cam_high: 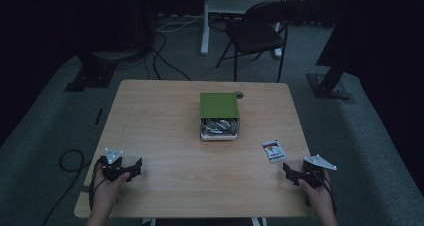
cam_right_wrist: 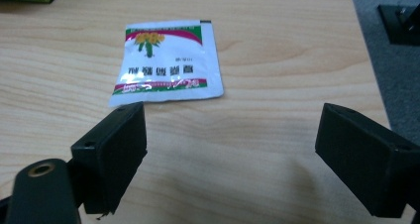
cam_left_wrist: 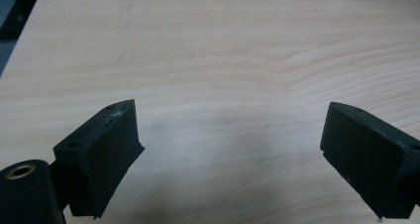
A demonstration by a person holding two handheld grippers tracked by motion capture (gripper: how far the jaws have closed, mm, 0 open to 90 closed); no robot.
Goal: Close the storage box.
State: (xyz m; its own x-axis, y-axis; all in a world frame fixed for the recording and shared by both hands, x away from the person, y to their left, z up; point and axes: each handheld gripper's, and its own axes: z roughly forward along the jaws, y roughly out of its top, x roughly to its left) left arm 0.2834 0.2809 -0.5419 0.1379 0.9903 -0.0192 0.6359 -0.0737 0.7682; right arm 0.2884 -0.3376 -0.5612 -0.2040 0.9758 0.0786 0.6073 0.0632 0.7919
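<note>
Just ahead of our right gripper [cam_right_wrist: 230,154] a flat white foil sachet with red-green print [cam_right_wrist: 166,63] lies on the pale wood-grain table [cam_right_wrist: 277,50], apart from the jaws, nearer one. Both jaws wide apart, empty. Our left gripper [cam_left_wrist: 230,149], equally spread, holds nothing over bare wood. Farther off sits a green box of packets [cam_high: 219,116].

Print on the sachet

The white sachet [cam_right_wrist: 166,60] on the table carries a row of dark characters, seen upside down from the right gripper view and too blurred to read, above a red band with white lettering that is just as unclear; nothing on it can be made out.
</note>
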